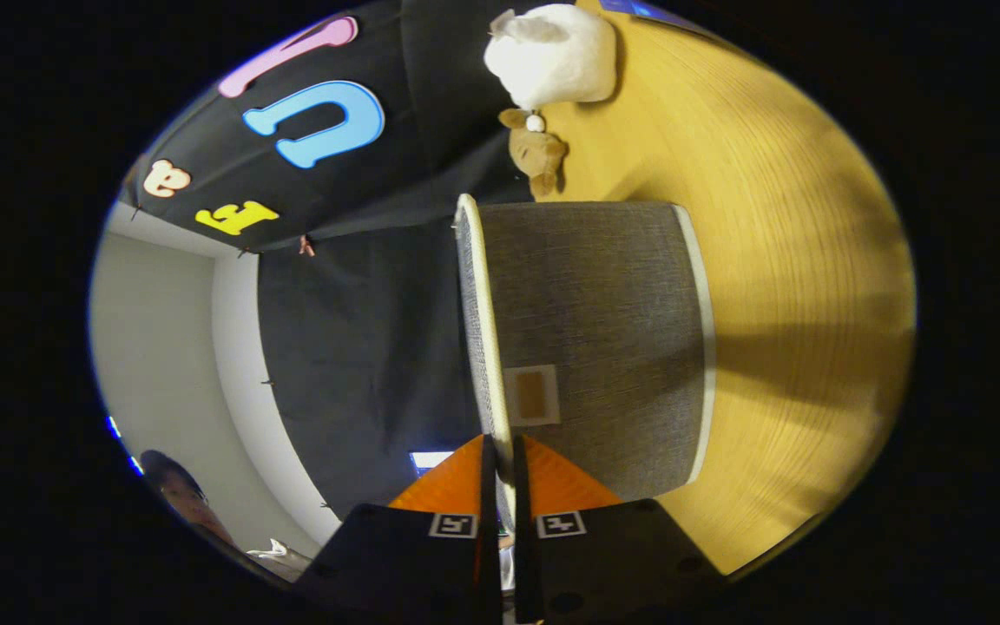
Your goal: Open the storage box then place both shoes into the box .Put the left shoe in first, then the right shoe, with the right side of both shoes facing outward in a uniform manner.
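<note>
Here the gripper [500,456] pinches the thin white-edged lid [476,321] of the grey fabric storage box [595,338]; lid edge runs straight ahead, far from the fingers.

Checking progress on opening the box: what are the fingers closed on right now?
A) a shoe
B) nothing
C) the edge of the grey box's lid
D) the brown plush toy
C: the fingers pinch the white-trimmed lid of the grey storage box, with its edge between them.
</note>
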Motion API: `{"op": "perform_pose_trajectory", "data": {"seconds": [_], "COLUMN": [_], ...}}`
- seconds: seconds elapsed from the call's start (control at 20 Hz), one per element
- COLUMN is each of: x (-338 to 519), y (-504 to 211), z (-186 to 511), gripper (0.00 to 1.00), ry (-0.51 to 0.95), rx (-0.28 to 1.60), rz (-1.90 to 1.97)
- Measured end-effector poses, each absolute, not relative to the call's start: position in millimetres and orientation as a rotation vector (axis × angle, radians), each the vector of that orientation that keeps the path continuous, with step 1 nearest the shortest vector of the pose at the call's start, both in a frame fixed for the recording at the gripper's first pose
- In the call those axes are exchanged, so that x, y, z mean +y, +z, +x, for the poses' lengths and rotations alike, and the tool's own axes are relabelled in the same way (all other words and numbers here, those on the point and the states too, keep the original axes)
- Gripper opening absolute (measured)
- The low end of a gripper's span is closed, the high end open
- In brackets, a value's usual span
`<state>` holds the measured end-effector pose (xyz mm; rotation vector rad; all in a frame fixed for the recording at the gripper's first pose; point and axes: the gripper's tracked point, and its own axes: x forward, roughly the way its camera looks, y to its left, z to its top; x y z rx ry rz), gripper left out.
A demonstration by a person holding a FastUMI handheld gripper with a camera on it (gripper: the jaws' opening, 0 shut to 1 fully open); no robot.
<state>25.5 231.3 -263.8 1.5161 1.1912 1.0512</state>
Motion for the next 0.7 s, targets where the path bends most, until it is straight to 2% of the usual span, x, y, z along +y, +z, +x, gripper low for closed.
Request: {"op": "perform_pose_trajectory", "data": {"seconds": [0.05, 0.25, 0.7], "x": [232.4, 231.5, 261.6], "y": [-263.6, -242.4, -132.6], "z": [22.3, 21.8, 39.8], "gripper": [0.05, 0.05, 0.05], "ry": [1.048, 1.031, 1.058], "rx": [1.175, 1.136, 0.914], "rz": [1.486, 1.425, 1.268]}}
